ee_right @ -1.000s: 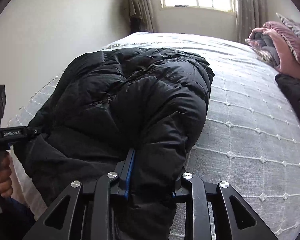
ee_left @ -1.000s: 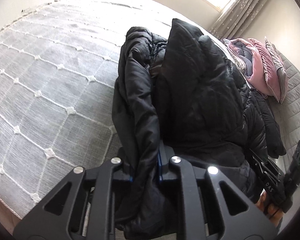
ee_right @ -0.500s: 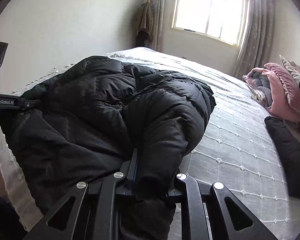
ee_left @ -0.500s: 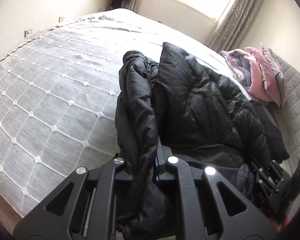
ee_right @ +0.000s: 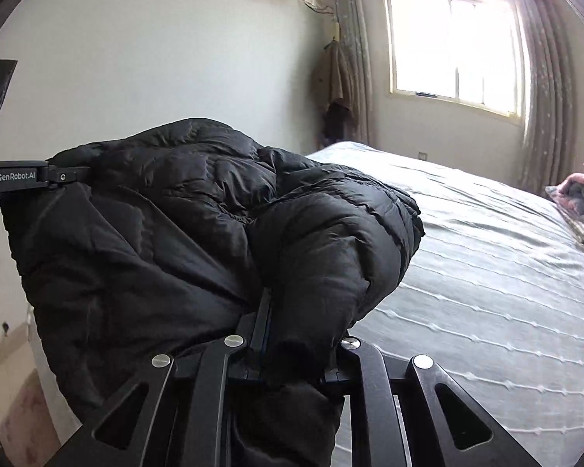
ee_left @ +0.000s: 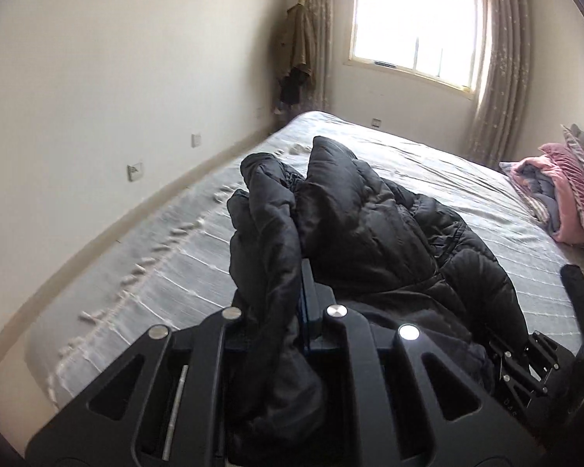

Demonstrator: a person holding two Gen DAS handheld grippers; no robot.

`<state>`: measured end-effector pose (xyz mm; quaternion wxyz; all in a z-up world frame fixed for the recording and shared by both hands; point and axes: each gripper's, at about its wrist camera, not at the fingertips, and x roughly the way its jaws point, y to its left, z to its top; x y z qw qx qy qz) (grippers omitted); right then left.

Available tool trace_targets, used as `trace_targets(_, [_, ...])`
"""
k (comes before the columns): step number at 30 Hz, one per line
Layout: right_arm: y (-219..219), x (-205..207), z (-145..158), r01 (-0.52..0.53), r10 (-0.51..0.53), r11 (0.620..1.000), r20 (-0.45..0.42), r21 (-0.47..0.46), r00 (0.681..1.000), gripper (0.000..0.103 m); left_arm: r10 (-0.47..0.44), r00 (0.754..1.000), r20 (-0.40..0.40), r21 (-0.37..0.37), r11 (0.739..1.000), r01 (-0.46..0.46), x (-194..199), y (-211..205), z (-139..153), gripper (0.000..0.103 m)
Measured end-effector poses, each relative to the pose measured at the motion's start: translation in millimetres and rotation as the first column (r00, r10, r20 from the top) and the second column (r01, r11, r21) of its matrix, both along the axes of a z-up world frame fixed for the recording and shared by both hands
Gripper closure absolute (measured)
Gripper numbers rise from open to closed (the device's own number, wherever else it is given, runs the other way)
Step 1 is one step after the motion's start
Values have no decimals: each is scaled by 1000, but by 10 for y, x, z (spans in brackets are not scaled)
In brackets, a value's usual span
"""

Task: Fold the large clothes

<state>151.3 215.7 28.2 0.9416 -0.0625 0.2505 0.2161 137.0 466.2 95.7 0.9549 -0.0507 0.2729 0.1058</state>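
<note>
Since a second ago both views are tilting up from bedspread to wall and window: the black puffer jacket [ee_left: 370, 233] is being lifted off the bed [ee_left: 175, 272], its near edge rising while the far bulk is draping onto the quilt. Left gripper [ee_left: 292, 311] is clenching a bunched fold; right gripper [ee_right: 292, 327] is clamping a padded edge. Likely carrying the near edge over for a fold. Pink bedding [ee_left: 564, 190] is lying far right, well apart.
</note>
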Motion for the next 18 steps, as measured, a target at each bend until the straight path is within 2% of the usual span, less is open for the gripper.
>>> trace_targets(3, [674, 208, -42, -38, 39, 998, -17, 47, 999, 87, 82, 996, -37, 36, 996, -81, 178, 584, -10, 87])
trace_targets(6, [1218, 472, -346, -17, 30, 995, -131, 96, 991, 87, 191, 972, -135, 50, 981, -186, 473, 1102, -447, 83])
trace_targets(8, [1592, 659, -726, -51, 60, 998, -266, 39, 962, 85, 286, 926, -247, 89, 958, -273, 692, 1342, -913, 83])
trace_targets(9, [1729, 719, -913, -84, 86, 996, -330, 21, 940, 84, 335, 888, -316, 137, 942, -306, 790, 1421, -1178, 82])
trace_targets(10, [1775, 723, -1011, -94, 98, 995, -341, 29, 935, 82, 350, 873, -340, 172, 936, -308, 830, 1447, -1350, 81])
trace_targets(12, [1722, 676, -1012, -115, 130, 991, -307, 66, 943, 79, 332, 894, -301, 229, 935, -270, 804, 1430, -1489, 79])
trace_targets(13, [1653, 690, -1001, -139, 157, 987, -310, 80, 937, 74, 312, 905, -289, 220, 942, -255, 767, 1448, -1506, 76])
trace_targets(16, [1387, 745, -991, -160, 210, 974, -380, 161, 901, 70, 273, 918, -288, 94, 962, -257, 651, 1573, -1408, 70])
trace_targets(18, [1204, 782, -924, -146, 229, 965, -426, 219, 875, 69, 270, 926, -264, 8, 961, -277, 532, 1652, -1262, 67])
